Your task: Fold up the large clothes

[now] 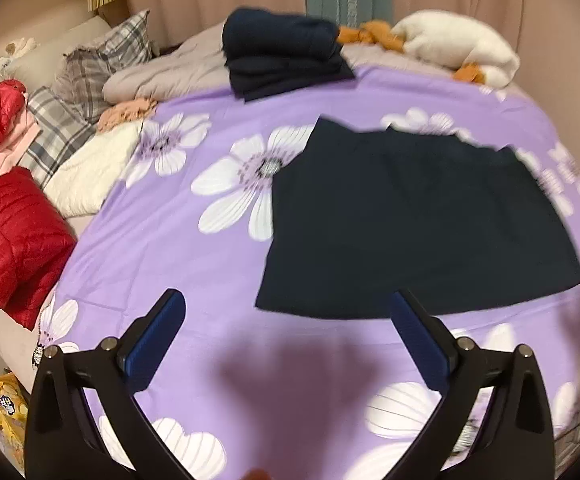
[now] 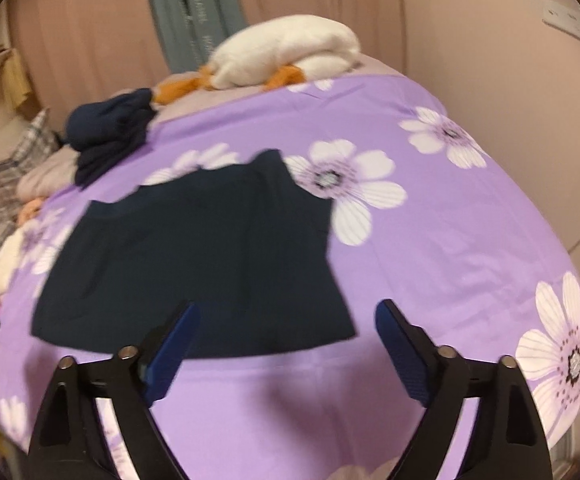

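A dark navy garment (image 1: 417, 224) lies flat, folded into a rough rectangle, on the purple flowered bedsheet (image 1: 194, 248). It also shows in the right wrist view (image 2: 194, 264). My left gripper (image 1: 288, 304) is open and empty, hovering above the sheet just in front of the garment's near left corner. My right gripper (image 2: 288, 312) is open and empty, hovering over the garment's near right corner. A stack of folded navy clothes (image 1: 282, 56) sits at the far side of the bed, also in the right wrist view (image 2: 110, 132).
Red puffer jackets (image 1: 14, 236), plaid pillows (image 1: 90, 64) and a white cloth (image 1: 90, 168) crowd the left side of the bed. A white plush with orange parts (image 1: 457, 46) lies at the far edge, seen too in the right wrist view (image 2: 290, 52). Curtains hang behind.
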`<state>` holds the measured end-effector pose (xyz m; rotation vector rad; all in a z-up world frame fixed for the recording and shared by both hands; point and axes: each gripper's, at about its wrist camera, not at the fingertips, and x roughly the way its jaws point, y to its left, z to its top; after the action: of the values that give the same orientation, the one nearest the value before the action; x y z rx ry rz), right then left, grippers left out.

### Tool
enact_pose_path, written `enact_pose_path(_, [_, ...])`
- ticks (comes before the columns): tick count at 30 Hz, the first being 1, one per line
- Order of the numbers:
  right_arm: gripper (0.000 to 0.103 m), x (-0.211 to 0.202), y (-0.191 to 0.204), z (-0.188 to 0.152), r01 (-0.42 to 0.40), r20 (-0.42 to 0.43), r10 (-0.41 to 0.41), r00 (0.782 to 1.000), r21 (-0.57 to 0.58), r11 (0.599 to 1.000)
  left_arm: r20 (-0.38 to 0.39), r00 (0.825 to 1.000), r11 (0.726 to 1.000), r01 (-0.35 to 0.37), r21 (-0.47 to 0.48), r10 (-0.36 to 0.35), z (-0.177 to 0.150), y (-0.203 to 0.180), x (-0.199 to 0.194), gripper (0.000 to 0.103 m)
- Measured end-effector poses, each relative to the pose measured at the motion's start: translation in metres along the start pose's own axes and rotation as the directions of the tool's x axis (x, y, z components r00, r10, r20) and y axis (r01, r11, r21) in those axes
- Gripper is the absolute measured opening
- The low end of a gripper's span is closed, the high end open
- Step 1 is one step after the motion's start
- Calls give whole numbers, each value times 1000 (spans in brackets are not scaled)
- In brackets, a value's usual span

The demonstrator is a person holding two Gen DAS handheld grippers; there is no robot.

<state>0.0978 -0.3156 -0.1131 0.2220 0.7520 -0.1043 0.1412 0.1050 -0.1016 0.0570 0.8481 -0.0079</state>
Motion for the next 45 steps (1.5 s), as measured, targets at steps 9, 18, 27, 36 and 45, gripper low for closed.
enact_pose_path(9, [102, -86, 56, 28, -70, 66, 79, 995, -128, 989, 134, 990, 999, 46, -20, -43, 29, -31, -113, 103])
enact_pose_path(18, [102, -166, 97, 49, -126, 170, 163, 972, -210, 970, 239, 971, 999, 15, -46, -4, 45, -46, -194, 103])
enact_pose_path(27, [102, -200, 124, 60, -163, 228, 234, 945, -292, 942, 299, 954, 1000, -2, 20, -4, 47, -66, -234, 103])
enact_pose_path(36, [102, -208, 135, 54, -183, 248, 272, 930, -330, 926, 316, 949, 999, 2, 42, -15, 39, -76, -245, 103])
enact_pose_path(45, [102, -192, 132, 41, -168, 208, 238, 949, -307, 937, 261, 965, 999, 16, 36, -25, 34, -81, -224, 103])
